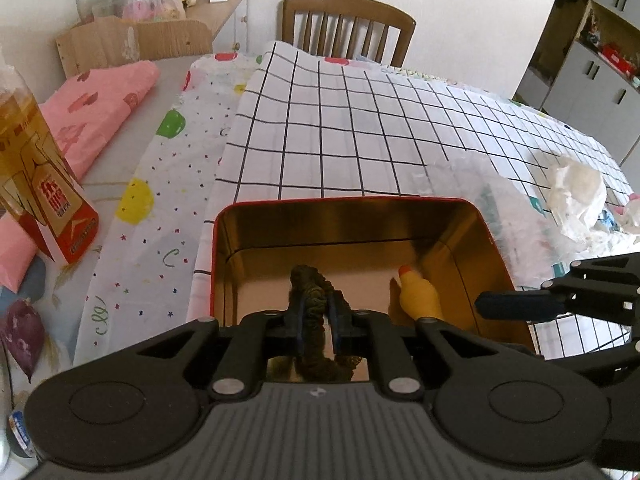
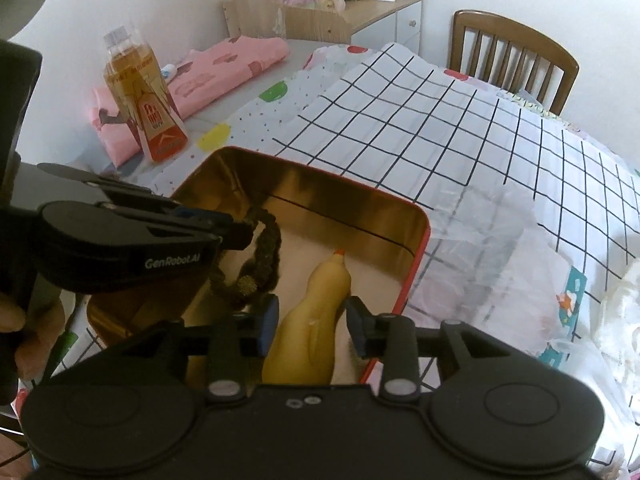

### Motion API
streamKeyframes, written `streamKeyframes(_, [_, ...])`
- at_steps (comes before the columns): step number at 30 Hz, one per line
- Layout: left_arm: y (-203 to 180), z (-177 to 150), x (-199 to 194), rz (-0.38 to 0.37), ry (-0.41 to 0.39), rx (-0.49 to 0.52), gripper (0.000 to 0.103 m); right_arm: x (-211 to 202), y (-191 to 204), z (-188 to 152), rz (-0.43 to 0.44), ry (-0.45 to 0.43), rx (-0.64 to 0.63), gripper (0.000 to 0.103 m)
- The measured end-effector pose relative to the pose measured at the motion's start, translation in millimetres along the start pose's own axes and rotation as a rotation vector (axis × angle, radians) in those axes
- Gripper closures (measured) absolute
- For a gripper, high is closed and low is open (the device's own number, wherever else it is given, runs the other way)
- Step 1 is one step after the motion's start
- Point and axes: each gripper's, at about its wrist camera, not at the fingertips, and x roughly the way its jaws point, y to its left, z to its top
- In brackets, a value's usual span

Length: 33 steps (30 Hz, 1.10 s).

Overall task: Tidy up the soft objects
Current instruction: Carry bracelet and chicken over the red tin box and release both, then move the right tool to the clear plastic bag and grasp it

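Here's the open red-rimmed tin box with the shiny gold interior (image 1: pixel 352 232), sitting on the white cloth with the black grid pattern (image 1: pixel 360 120), and two soft things are in play inside it. The yellow rubber chicken toy with the orange-red tip (image 2: pixel 320 312) lies on the tin's floor toward its right side, long axis running from the near edge to the far wall, orange tip pointing away toward the far wall. The right gripper (image 2: pixel 312 330) straddles the toy's body with its fingers spread wide, a gap showing on both sides, gripping nothing. Over on the left, the left gripper (image 1: pixel 317 320) has its fingers pressed close together on the dark olive braided fabric loop (image 1: pixel 310 292), which hangs above the tin's left half; from the right wrist view the loop (image 2: pixel 256 264) droops down from those fingers into the box, though whether its low end touches the floor is hard to tell. Beside the tin, to the left, stands a clear plastic bottle of amber liquid with a red-orange label (image 2: pixel 140 100), with a folded pink printed fabric (image 1: pixel 100 116) behind it.
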Motion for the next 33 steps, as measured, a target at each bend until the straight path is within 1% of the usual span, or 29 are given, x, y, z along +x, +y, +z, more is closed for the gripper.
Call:
streamKeyframes(2, [-1, 0, -3, 0.003, -0.007, 0.003, 0.088, -4, -1, -1, 0.001, -0.007, 0.005, 0.057])
streamKeyframes(3, [-1, 0, -4, 0.002, -0.011, 0.004, 0.081, -6, -1, -2, 0.002, -0.011, 0.007, 0.057])
streamKeyframes(4, [-2, 0, -6, 0.002, -0.016, 0.004, 0.072, -8, -1, -3, 0.005, -0.014, 0.009, 0.057])
streamKeyframes(5, [-3, 0, -8, 0.002, -0.023, 0.003, 0.067, -11, -1, -4, 0.004, -0.019, 0.011, 0.057])
streamKeyframes(6, [-3, -1, -11, -0.003, -0.03, 0.003, 0.054, -13, -1, -4, 0.002, -0.024, 0.012, 0.055])
streamKeyframes(7, [-4, -1, -14, -0.008, -0.041, 0.005, 0.046, -16, -1, -5, 0.001, -0.029, 0.013, 0.054])
streamKeyframes(13, [-14, -1, -30, -0.006, -0.075, 0.029, 0.045, -36, -5, -10, 0.004, -0.071, 0.032, 0.048])
streamKeyframes(16, [-19, -1, -39, -0.008, -0.092, 0.035, 0.04, -48, -8, -13, 0.009, -0.098, 0.046, 0.045])
streamKeyframes(20, [-27, -2, -51, -0.014, -0.112, 0.045, 0.038, -66, -13, -18, 0.02, -0.135, 0.063, 0.039])
streamKeyframes(21, [-29, -3, -55, -0.018, -0.117, 0.047, 0.036, -71, -14, -20, 0.025, -0.147, 0.066, 0.037])
streamKeyframes(22, [-31, -3, -58, -0.021, -0.123, 0.049, 0.031, -76, -15, -21, 0.027, -0.156, 0.066, 0.036])
streamKeyframes(23, [-34, -4, -63, -0.022, -0.133, 0.052, 0.029, -81, -16, -23, 0.026, -0.165, 0.065, 0.034])
streamKeyframes(27, [-46, -7, -78, -0.023, -0.17, 0.076, 0.027, -101, -18, -30, 0.031, -0.207, 0.056, 0.027])
streamKeyframes(30, [-56, -9, -89, -0.023, -0.197, 0.091, 0.017, -117, -24, -36, 0.036, -0.235, 0.062, 0.022])
streamKeyframes(33, [-66, -11, -100, -0.024, -0.235, 0.101, 0.016, -134, -35, -45, 0.04, -0.275, 0.083, 0.017])
